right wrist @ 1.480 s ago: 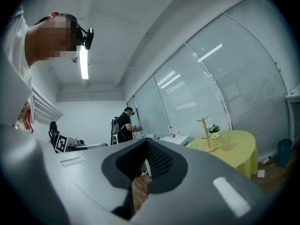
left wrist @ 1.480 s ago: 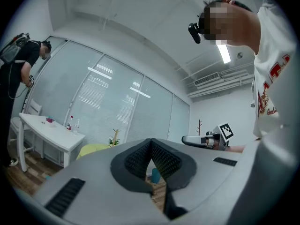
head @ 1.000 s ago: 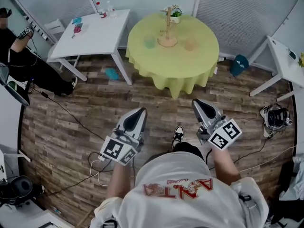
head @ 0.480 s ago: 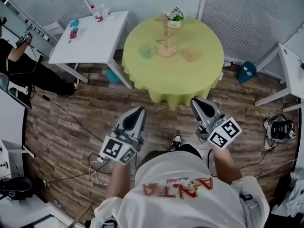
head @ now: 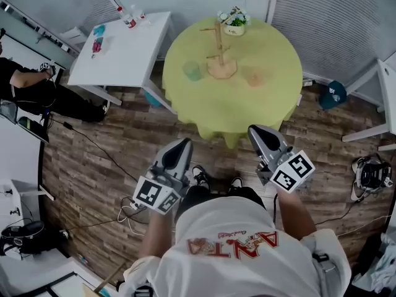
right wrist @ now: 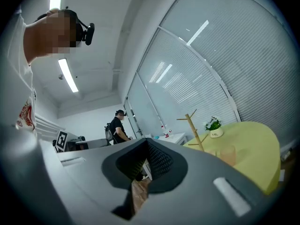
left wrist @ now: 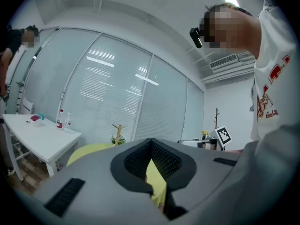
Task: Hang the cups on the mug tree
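The wooden mug tree [head: 218,42] stands bare on the round table with a yellow-green cloth [head: 247,107]. A green cup [head: 192,71] sits on the cloth to its left, a pale orange cup [head: 254,77] to its right. My left gripper [head: 182,144] and right gripper [head: 255,132] are held level in front of the table's near edge, well short of the cups. Both are shut with nothing in them. The left gripper view shows its shut jaws [left wrist: 151,142] and the tree [left wrist: 117,132] beyond. The right gripper view [right wrist: 146,144] shows the tree [right wrist: 194,128] and the orange cup [right wrist: 227,154].
A small potted plant [head: 234,18] stands behind the tree. A white table [head: 120,42] with bottles is at the left, beside a person in black [head: 31,91]. A teal object [head: 334,94] lies on the wood floor right of the round table. Cables run across the floor.
The round table has come closer to both grippers and fills more of the head view. Both grippers keep the same pose and stay shut.
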